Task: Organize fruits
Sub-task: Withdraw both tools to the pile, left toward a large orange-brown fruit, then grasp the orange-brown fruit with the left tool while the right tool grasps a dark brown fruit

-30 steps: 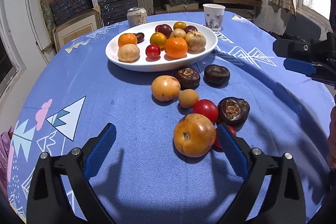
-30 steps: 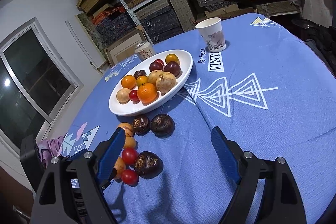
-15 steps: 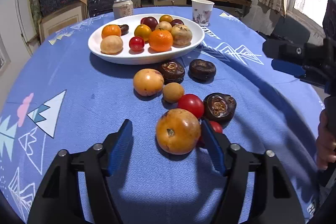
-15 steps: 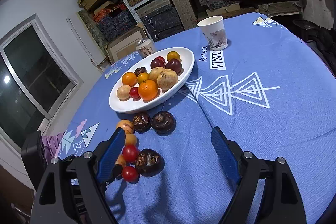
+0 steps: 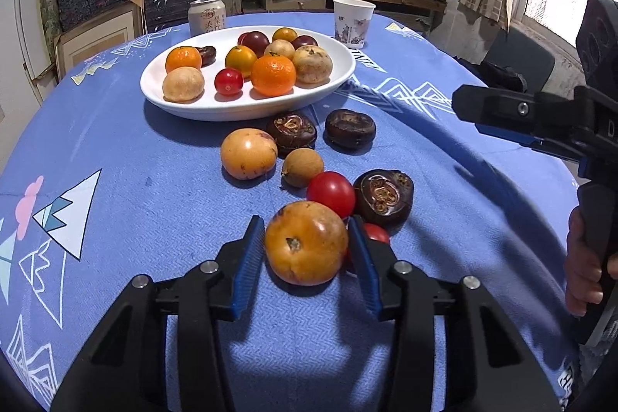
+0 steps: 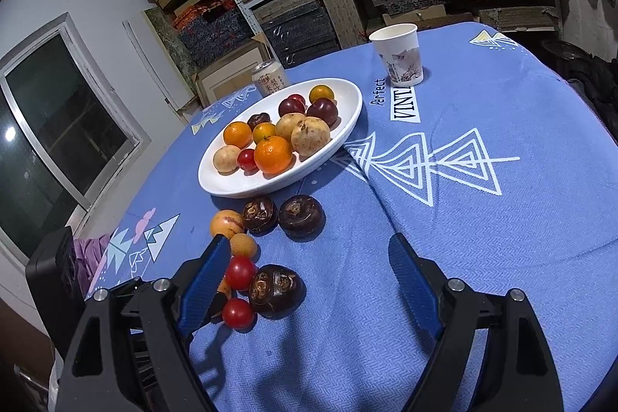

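Left wrist view shows the left tool (image 5: 307,250) closing around a large orange-brown fruit (image 5: 306,244) that sits on the near part of the bench (image 5: 135,188), well short of the white plate (image 5: 247,103). Its blue pads flank the fruit at its widest line; the left pad looks to be just touching the skin and the right pad is at or almost at it, so I cannot tell that a firm pinch is made yet. The fruit looks round, smooth and slightly glossy, with a dried stem scar facing the camera; I judge it moderately heavy for its kind and firm-skinned, yet liable to roll or squirt out if squeezed off-centre. Taking it across the middle, as the pads now stand, seems the best hold, with gentle pressure so the skin is not bruised.

Crowding is the worry on the right. A small red tomato (image 5: 376,232) lies just behind the right pad, a larger red tomato (image 5: 331,193) touches the far side of the fruit, and a dark wrinkled fruit (image 5: 383,197) sits just beyond them. These are soft or light and could be nudged or rolled during the lift.

The right tool (image 6: 305,280) hangs spread wide over bare cloth on the right of the loose fruits, holding nothing.
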A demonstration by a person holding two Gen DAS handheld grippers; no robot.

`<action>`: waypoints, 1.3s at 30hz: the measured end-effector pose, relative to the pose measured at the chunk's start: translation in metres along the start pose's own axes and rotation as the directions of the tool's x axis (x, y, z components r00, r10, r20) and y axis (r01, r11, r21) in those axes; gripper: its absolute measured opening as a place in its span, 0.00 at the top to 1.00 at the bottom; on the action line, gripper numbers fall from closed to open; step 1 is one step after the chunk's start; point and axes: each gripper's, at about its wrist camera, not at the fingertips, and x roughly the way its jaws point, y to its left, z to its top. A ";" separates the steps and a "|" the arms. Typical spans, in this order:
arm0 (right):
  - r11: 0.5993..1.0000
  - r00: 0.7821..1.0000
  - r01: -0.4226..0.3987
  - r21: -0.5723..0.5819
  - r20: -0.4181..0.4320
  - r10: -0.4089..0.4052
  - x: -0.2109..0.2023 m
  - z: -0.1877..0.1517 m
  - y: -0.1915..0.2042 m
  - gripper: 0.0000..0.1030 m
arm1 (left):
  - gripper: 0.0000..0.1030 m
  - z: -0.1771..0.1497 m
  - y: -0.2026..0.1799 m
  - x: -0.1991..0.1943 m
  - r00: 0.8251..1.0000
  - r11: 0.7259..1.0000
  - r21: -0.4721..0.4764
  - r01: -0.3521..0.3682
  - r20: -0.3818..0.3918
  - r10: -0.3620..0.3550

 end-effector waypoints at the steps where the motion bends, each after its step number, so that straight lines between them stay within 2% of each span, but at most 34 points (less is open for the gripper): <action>1: 1.000 1.000 0.001 -0.005 -0.001 -0.001 0.000 0.000 0.001 0.18 | 0.57 0.000 0.000 0.000 1.000 1.000 -0.001 0.002 -0.001 -0.002; 7: 1.000 1.000 0.004 -0.022 -0.001 -0.004 0.001 -0.002 0.003 0.18 | 0.58 -0.001 0.001 -0.002 1.000 1.000 -0.005 0.000 0.001 0.000; 10: 0.999 1.000 0.011 -0.036 0.001 -0.011 0.001 -0.002 0.006 0.18 | 0.58 0.000 0.004 -0.013 0.995 0.996 -0.005 -0.086 0.058 0.086; 14: 0.992 1.000 0.024 -0.120 -0.014 -0.026 0.005 -0.008 0.021 0.18 | 0.58 0.001 0.026 -0.048 0.949 0.965 -0.116 -0.235 0.186 0.254; 16: 0.972 0.997 0.071 -0.222 -0.020 -0.078 0.011 -0.017 0.038 0.18 | 0.58 -0.002 0.039 -0.057 0.936 0.949 -0.177 -0.261 0.193 0.293; 18: 0.943 0.991 0.117 -0.311 -0.025 -0.131 0.018 -0.025 0.050 0.20 | 0.58 -0.003 0.047 -0.058 0.939 0.944 -0.207 -0.258 0.176 0.295; 21: 0.886 0.975 0.188 -0.423 -0.027 -0.220 0.029 -0.037 0.063 0.29 | 0.58 -0.002 0.052 -0.056 0.951 0.948 -0.222 -0.229 0.155 0.266; 23: 0.869 0.969 0.201 -0.453 -0.038 -0.245 0.036 -0.043 0.066 0.36 | 0.58 -0.002 0.051 -0.056 0.954 0.950 -0.218 -0.222 0.152 0.258; 27: 0.850 0.966 0.179 -0.496 -0.076 -0.248 0.046 -0.052 0.075 0.38 | 0.58 -0.003 0.047 -0.058 0.957 0.956 -0.209 -0.207 0.162 0.242; 31: 0.856 0.969 0.141 -0.498 -0.108 -0.223 0.051 -0.056 0.082 0.41 | 0.58 -0.003 0.044 -0.055 0.959 0.959 -0.196 -0.206 0.156 0.237; 34: 0.862 0.966 0.138 -0.487 -0.124 -0.225 0.054 -0.056 0.081 0.51 | 0.58 -0.003 0.042 -0.052 0.961 0.960 -0.188 -0.207 0.145 0.236; 36: 0.878 0.969 0.123 -0.462 -0.135 -0.207 0.053 -0.054 0.076 0.51 | 0.58 -0.003 0.043 -0.050 0.962 0.960 -0.186 -0.208 0.137 0.235; 39: 0.881 0.969 0.126 -0.455 -0.135 -0.208 0.052 -0.054 0.076 0.51 | 0.57 -0.003 0.043 -0.047 0.966 0.962 -0.184 -0.203 0.125 0.228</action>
